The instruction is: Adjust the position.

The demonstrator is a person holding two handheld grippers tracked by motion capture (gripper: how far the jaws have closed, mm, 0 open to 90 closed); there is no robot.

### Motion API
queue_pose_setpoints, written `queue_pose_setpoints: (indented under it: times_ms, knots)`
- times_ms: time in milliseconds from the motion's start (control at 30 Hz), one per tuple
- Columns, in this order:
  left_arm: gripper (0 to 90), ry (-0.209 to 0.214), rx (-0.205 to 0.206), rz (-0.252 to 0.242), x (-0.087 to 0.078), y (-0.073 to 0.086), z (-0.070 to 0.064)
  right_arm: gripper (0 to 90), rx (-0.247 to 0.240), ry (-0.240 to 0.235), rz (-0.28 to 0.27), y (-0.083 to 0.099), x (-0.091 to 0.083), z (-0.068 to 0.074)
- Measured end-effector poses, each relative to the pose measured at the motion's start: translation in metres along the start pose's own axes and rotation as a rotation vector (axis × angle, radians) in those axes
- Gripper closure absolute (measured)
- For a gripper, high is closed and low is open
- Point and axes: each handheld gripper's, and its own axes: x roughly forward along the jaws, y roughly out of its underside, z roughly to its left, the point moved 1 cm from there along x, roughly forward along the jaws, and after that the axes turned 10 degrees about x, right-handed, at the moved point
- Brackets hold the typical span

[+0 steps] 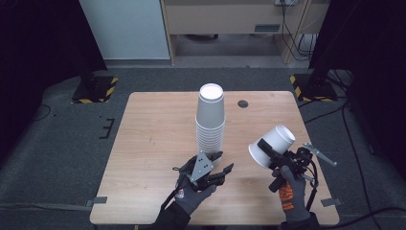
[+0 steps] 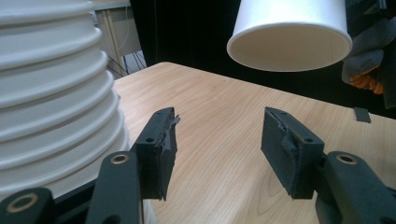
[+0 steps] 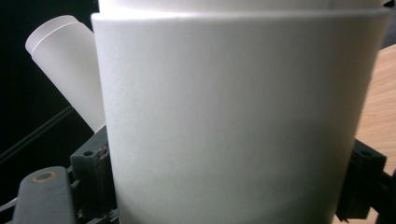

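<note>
Room: dark curtains on both sides, grey floor, a pale wall panel and a wooden cabinet (image 1: 230,17) at the back.
Table: a light wooden table (image 1: 153,129) with a small dark round hole (image 1: 243,103) near its far edge.
Stack: a tall stack (image 1: 210,117) of white paper cups stands upside down near the middle of the table — many rims show one above the other in its lower half. In the left gripper view the stack (image 2: 51,93) is at the left, just beside the left jaw.
Left gripper: the left gripper (image 1: 224,163) is low over the table, just in front of the base of the stack. Its jaws stand apart and hold nothing; the table shows between them in its own view (image 2: 217,144).
Right gripper: the right gripper (image 1: 268,149) is raised over the right part of the table, held by a gloved hand (image 1: 291,189).
Cup: the cup (image 1: 272,145) is clamped between the jaws of the right gripper — it is tilted, off the table, its open mouth facing down and toward the left gripper. The left gripper view looks into that mouth (image 2: 290,35). In the right gripper view its white wall (image 3: 233,121) sits between the two jaws.
</note>
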Motion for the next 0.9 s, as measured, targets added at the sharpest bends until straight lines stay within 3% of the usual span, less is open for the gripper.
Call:
queue_pose_setpoints:
  times_ms: [900]
  knots:
    - [46.2, 0.035, -0.016, -0.052, 0.047, -0.010, -0.005, 15.7, 0.010, -0.005, 0.013, 0.002, 0.002, -0.002]
